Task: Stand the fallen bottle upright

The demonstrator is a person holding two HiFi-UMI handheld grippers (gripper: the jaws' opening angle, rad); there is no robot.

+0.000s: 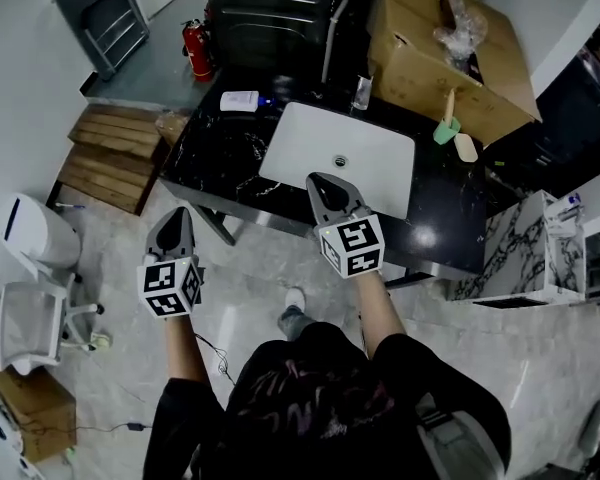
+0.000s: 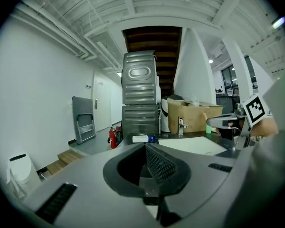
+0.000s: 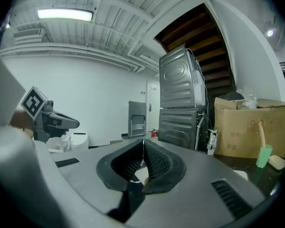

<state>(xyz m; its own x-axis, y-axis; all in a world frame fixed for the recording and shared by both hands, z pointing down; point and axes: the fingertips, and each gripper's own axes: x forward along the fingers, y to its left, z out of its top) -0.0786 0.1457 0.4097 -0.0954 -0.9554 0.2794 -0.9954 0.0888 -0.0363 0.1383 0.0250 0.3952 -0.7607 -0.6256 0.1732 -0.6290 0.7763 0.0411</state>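
A white bottle with a blue cap (image 1: 242, 101) lies on its side at the far left corner of the black marble counter (image 1: 210, 153); it also shows in the left gripper view as the bottle (image 2: 140, 138), straight ahead beyond the jaws. My left gripper (image 1: 177, 213) hangs in front of the counter's near left edge, shut and empty, well short of the bottle. My right gripper (image 1: 317, 181) is over the front rim of the white sink (image 1: 340, 148), shut with nothing between its jaws. In their own views, the left gripper (image 2: 146, 146) and the right gripper (image 3: 143, 142) both show their jaws pressed together.
A cardboard box (image 1: 450, 58) stands at the back right of the counter, with a green cup and brush (image 1: 446, 128) in front of it. A faucet (image 1: 361, 93) rises behind the sink. A red fire extinguisher (image 1: 198, 48), stacked grey machines (image 1: 270, 13), wooden steps (image 1: 105, 153) and a white chair (image 1: 40, 313) are around.
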